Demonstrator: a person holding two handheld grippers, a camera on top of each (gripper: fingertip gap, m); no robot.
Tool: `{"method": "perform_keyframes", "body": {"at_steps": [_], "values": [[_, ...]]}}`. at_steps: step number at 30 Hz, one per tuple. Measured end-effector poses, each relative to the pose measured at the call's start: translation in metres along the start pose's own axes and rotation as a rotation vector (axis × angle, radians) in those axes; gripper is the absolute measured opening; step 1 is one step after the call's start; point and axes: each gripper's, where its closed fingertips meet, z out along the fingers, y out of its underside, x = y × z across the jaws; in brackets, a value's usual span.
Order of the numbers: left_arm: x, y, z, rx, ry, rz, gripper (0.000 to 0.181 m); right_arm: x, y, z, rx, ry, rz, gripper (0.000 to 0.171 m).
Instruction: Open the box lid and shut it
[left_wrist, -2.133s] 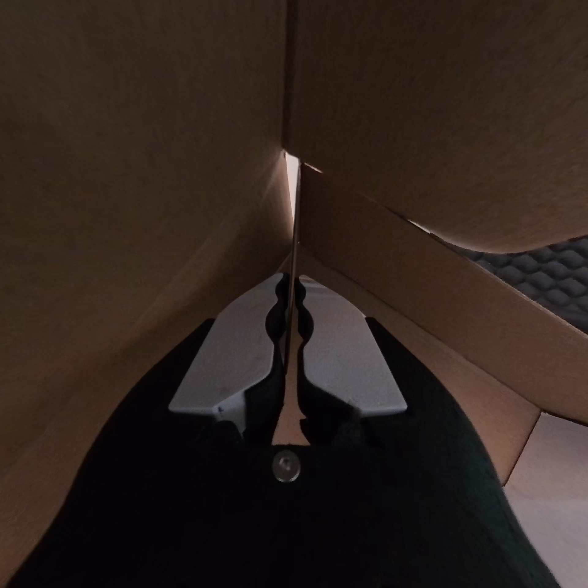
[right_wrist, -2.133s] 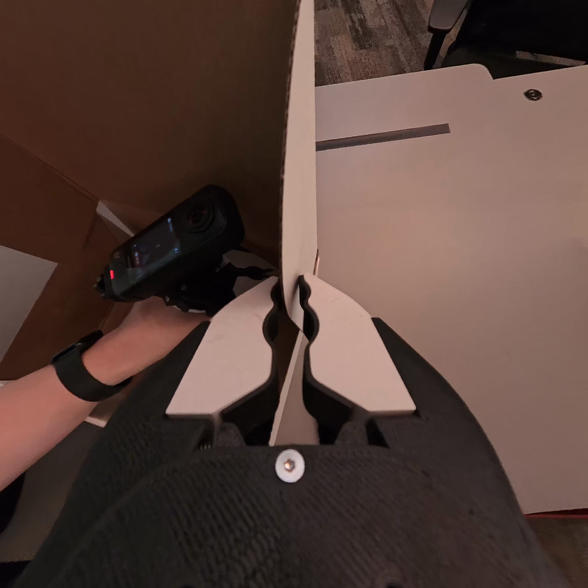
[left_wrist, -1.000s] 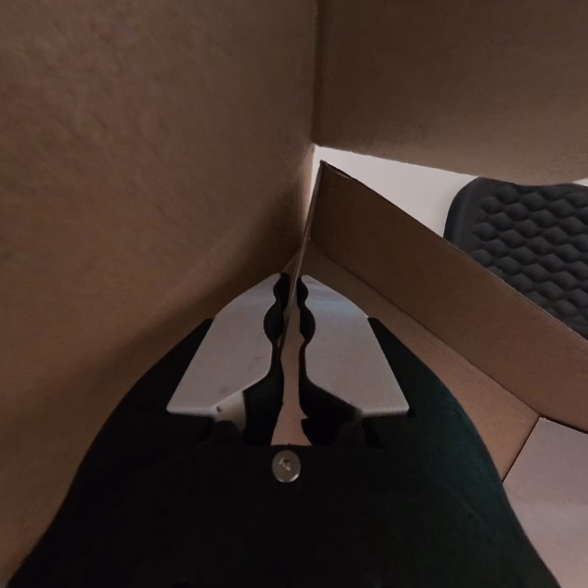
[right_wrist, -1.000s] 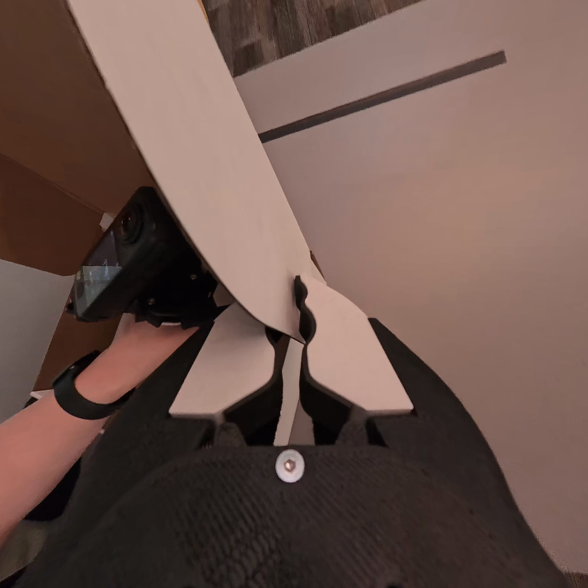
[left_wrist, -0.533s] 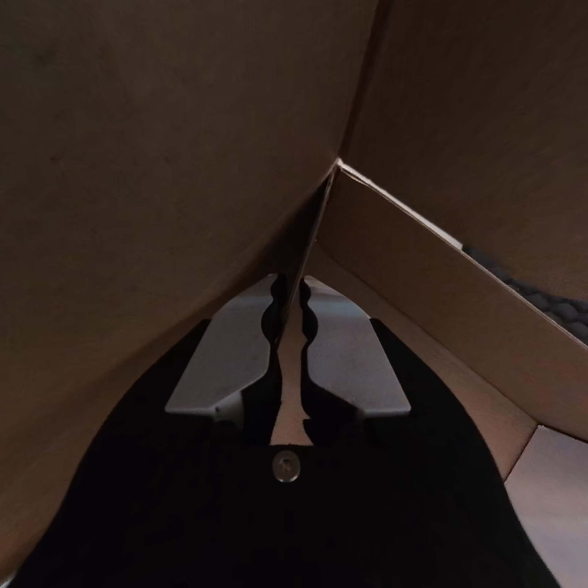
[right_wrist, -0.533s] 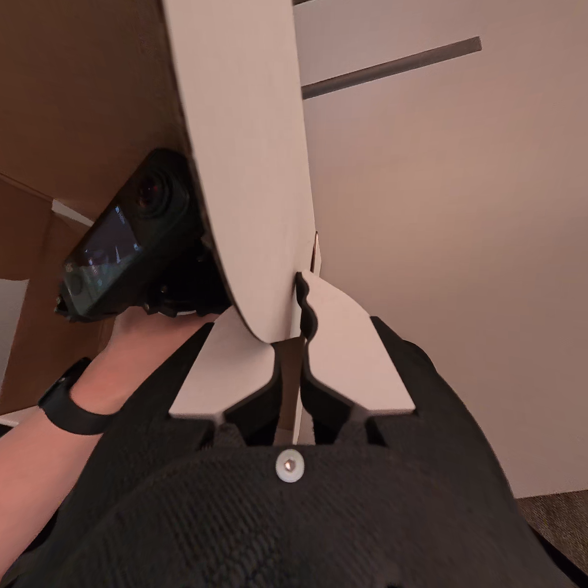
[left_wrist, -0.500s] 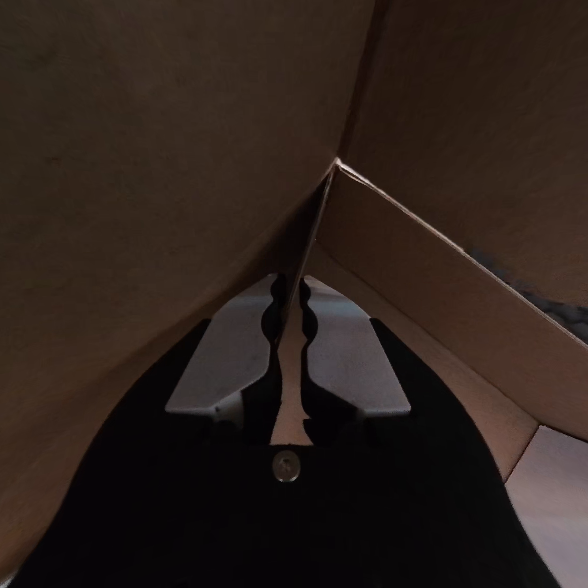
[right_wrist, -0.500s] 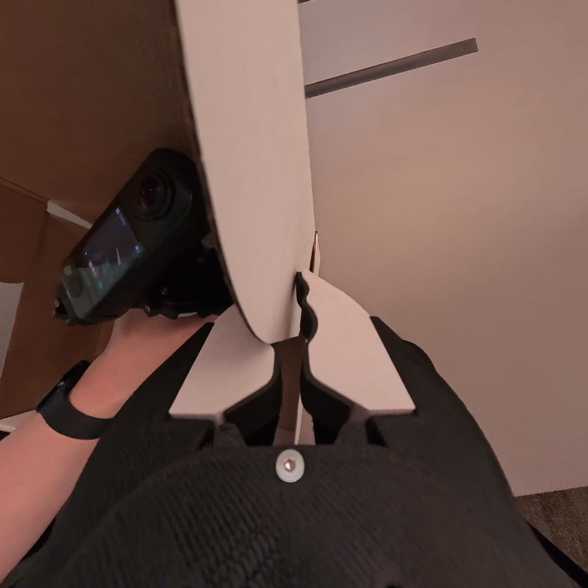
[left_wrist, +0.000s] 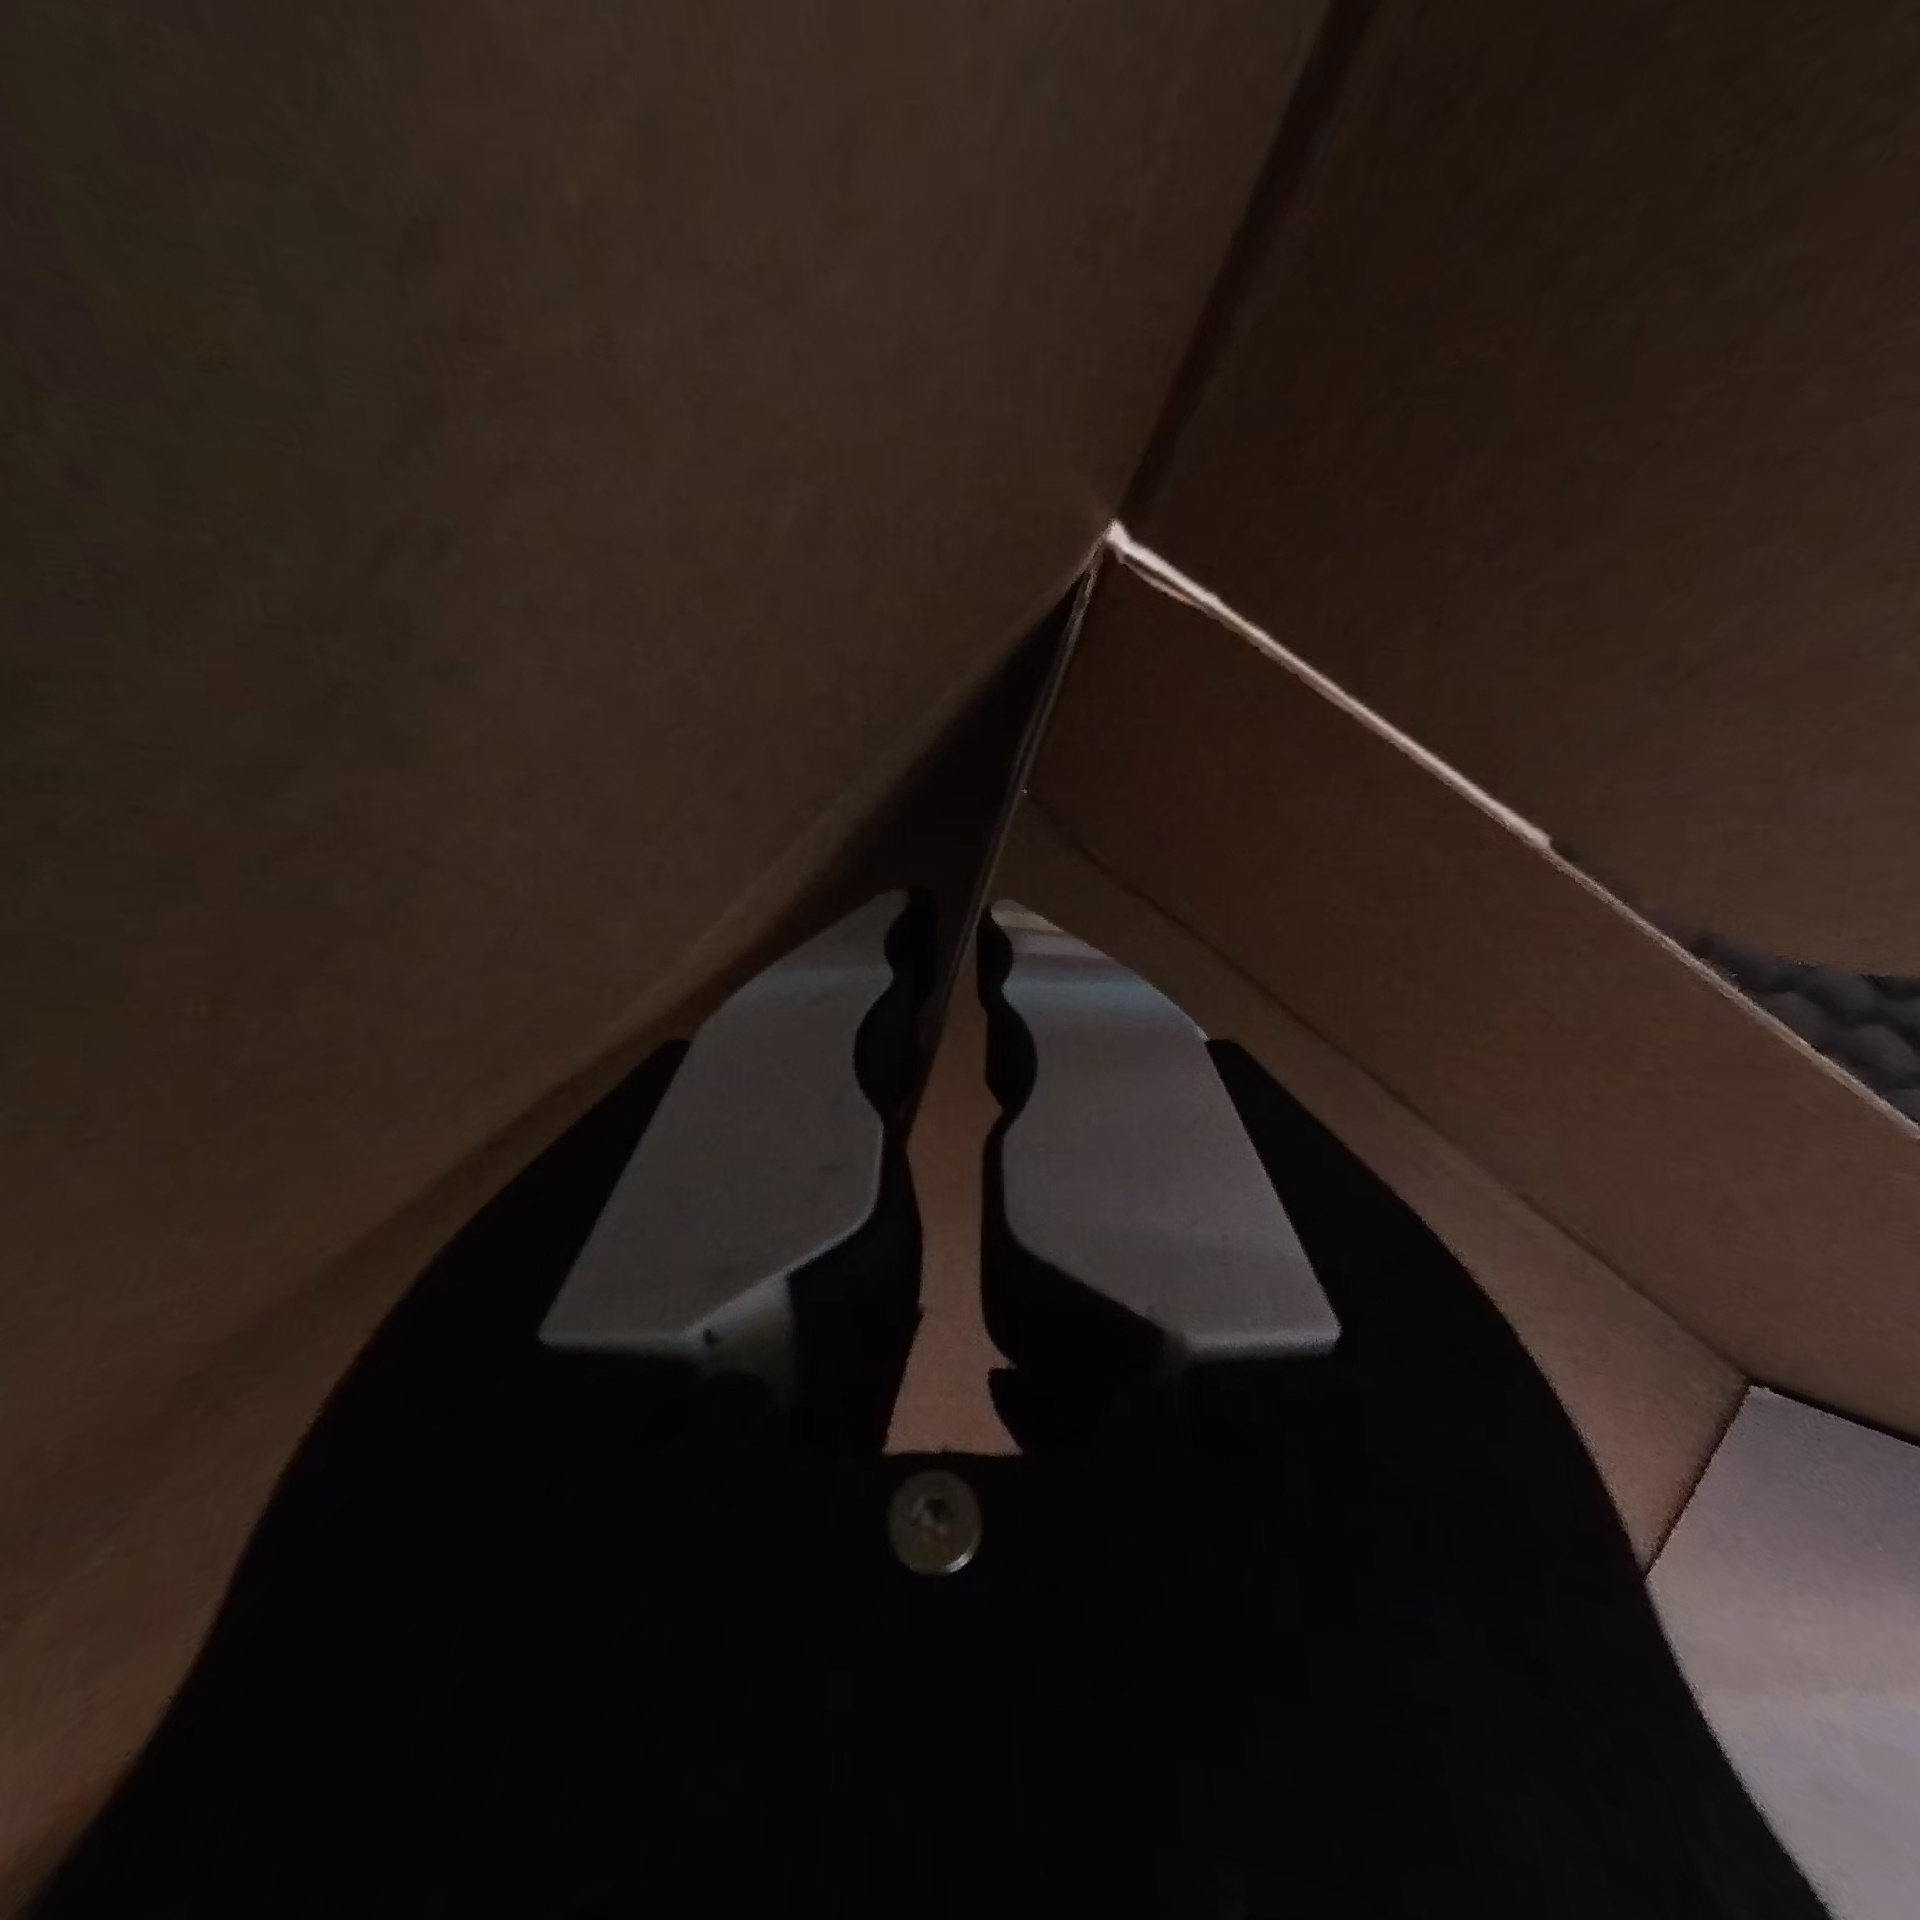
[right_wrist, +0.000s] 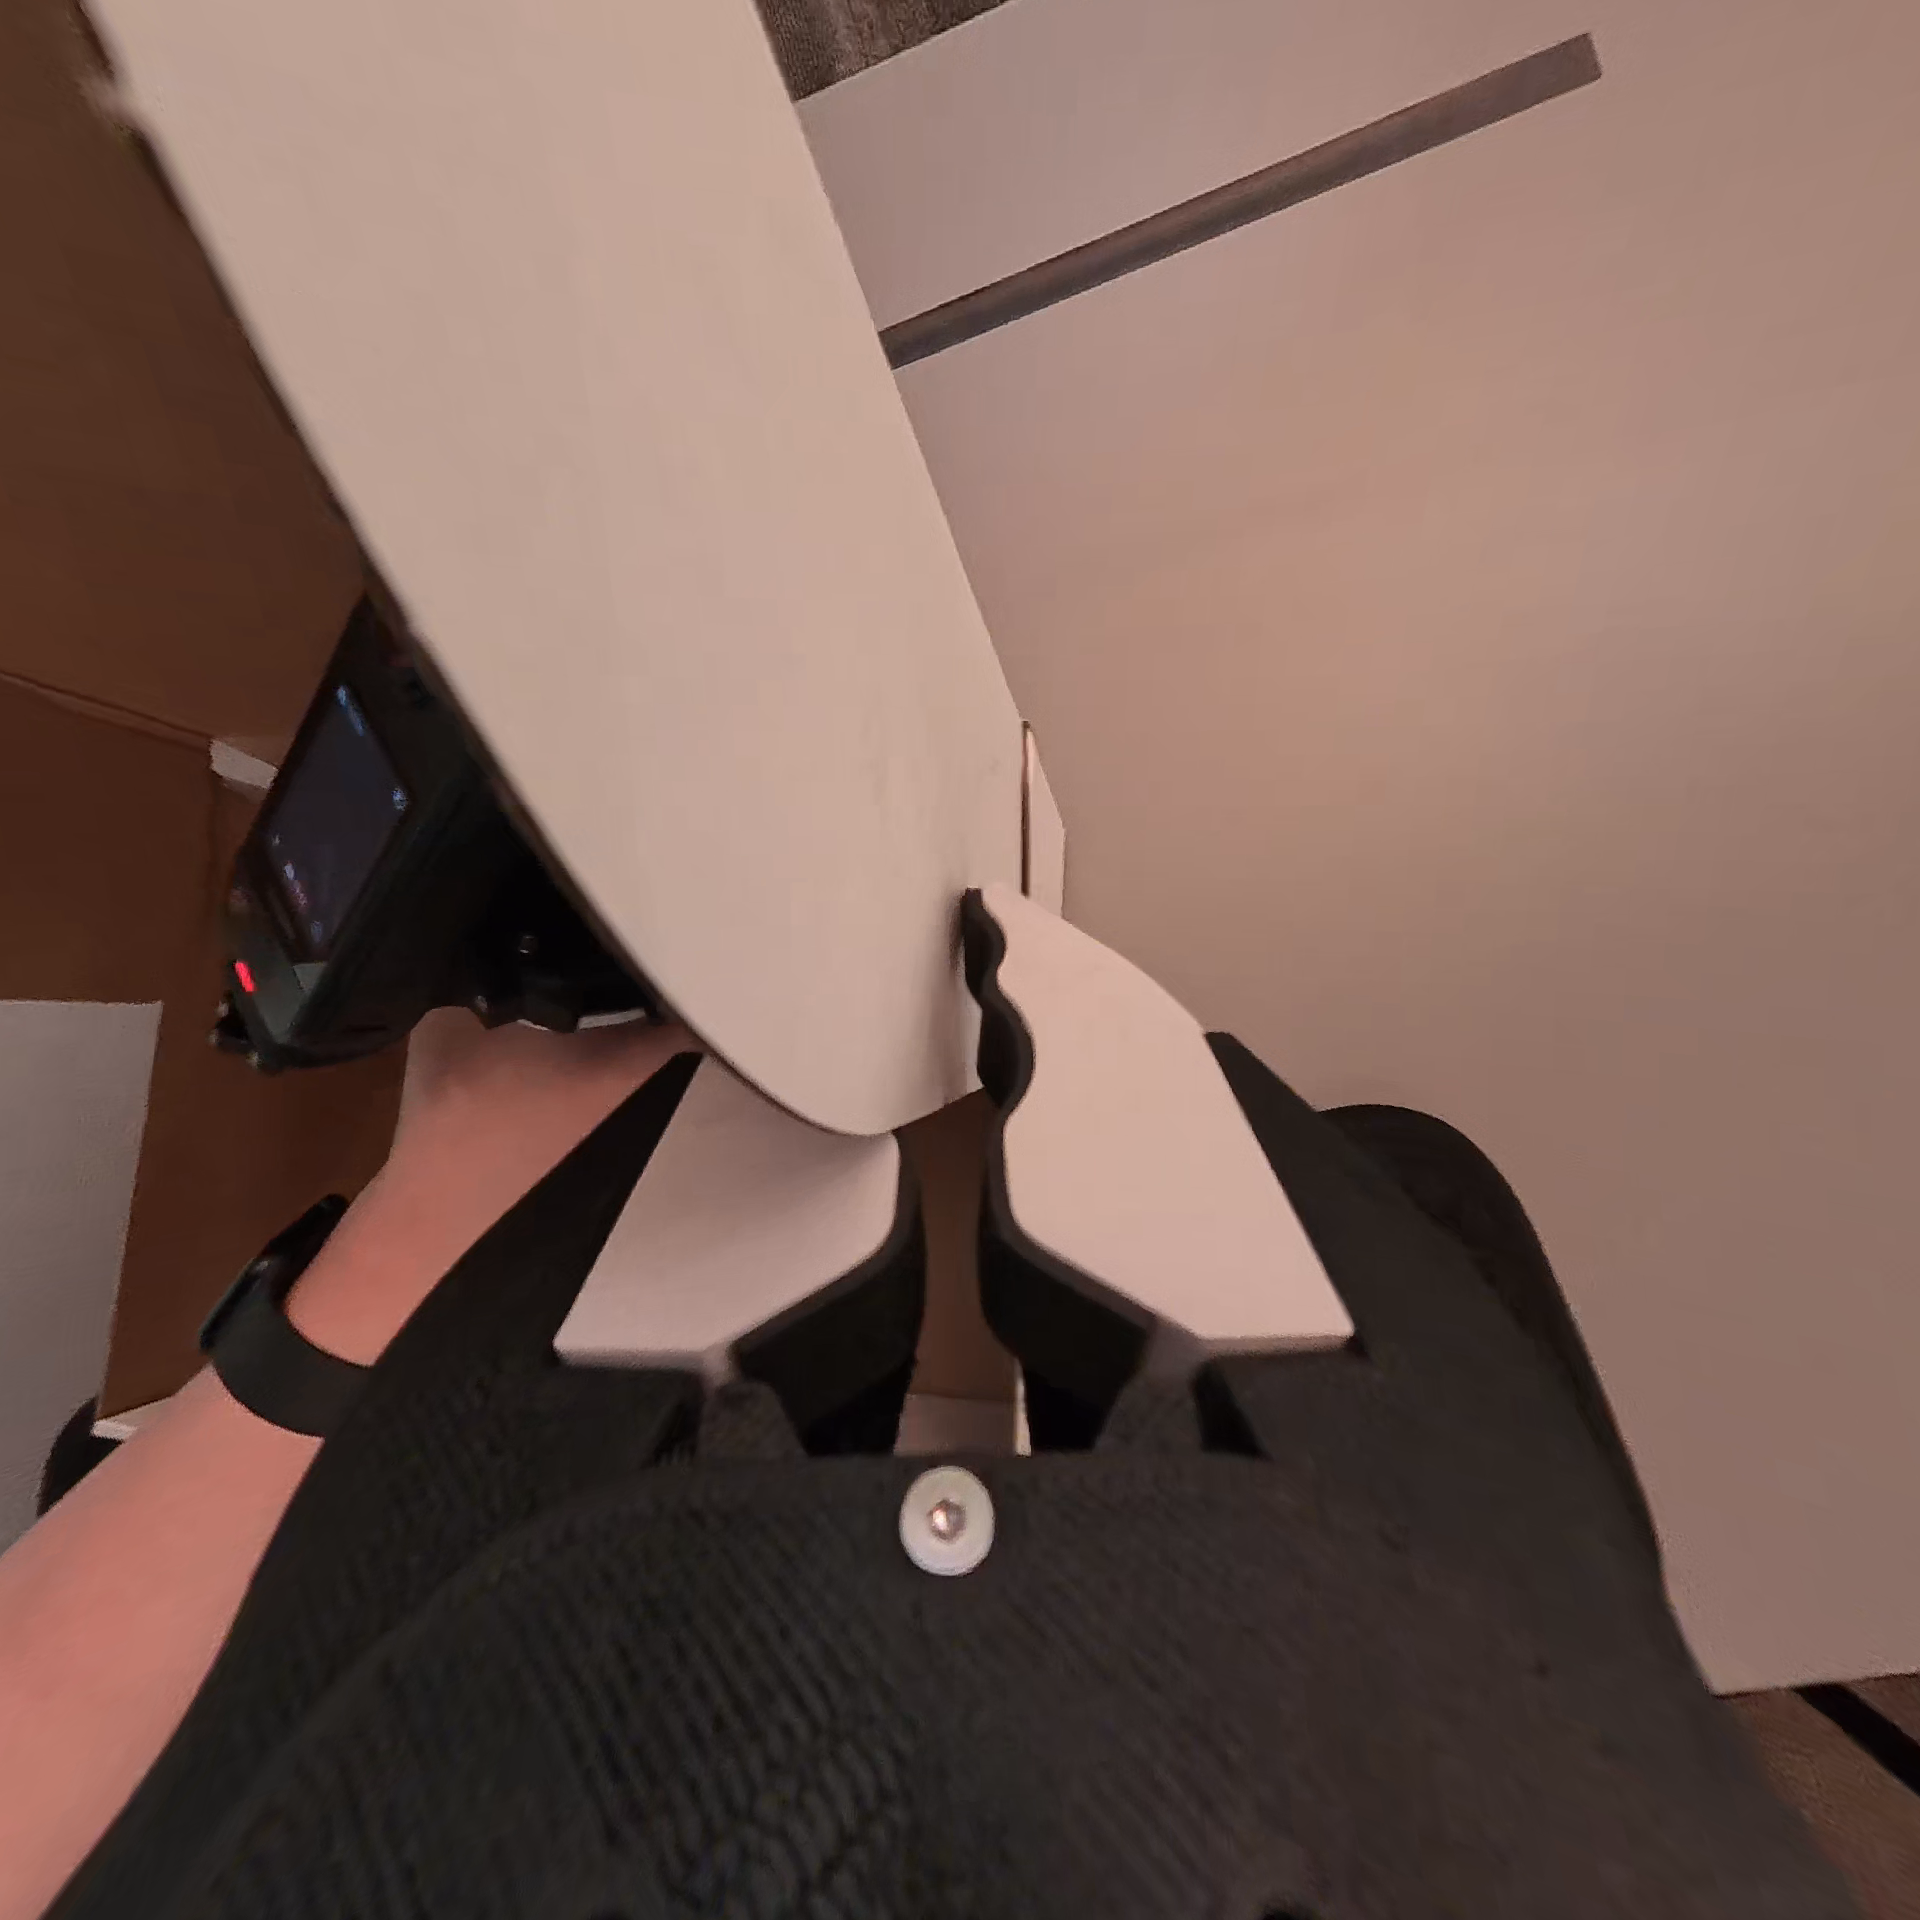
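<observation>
In the left wrist view it is dark under the brown cardboard lid (left_wrist: 520, 416). My left gripper (left_wrist: 951, 920) is shut on a thin cardboard side flap (left_wrist: 1023, 748), seen edge-on at the box corner. The box's side wall (left_wrist: 1403, 883) runs off to the right, with the lid lying close over it. In the right wrist view my right gripper (right_wrist: 954, 925) is shut on the rounded white flap of the lid (right_wrist: 623, 520). That flap hides the left finger's tip. The box's white outer face (right_wrist: 1455, 831) is to the right.
The left gripper's camera (right_wrist: 343, 862), a hand (right_wrist: 468, 1143) and a black wristband (right_wrist: 270, 1340) show under the white flap. The box's brown inside (right_wrist: 156, 468) is at far left. A strip of table (left_wrist: 1818, 1610) and a sliver of a dark chair (left_wrist: 1808, 997) show in the left wrist view.
The lid has come down over the box. The bright gap and the chair are almost covered and the left wrist view is darker. The white flap swung upright, then tilted back left.
</observation>
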Motion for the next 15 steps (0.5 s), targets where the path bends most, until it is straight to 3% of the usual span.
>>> {"method": "perform_keyframes", "body": {"at_steps": [7,15], "values": [[-0.005,0.001,0.0,-0.01,-0.037,0.014,0.007,-0.007,0.0,0.006,0.043,0.005,0.057,0.007],[-0.006,0.004,-0.002,0.0,-0.034,0.051,0.002,-0.005,0.003,0.014,0.223,-0.045,0.106,0.008]]}}
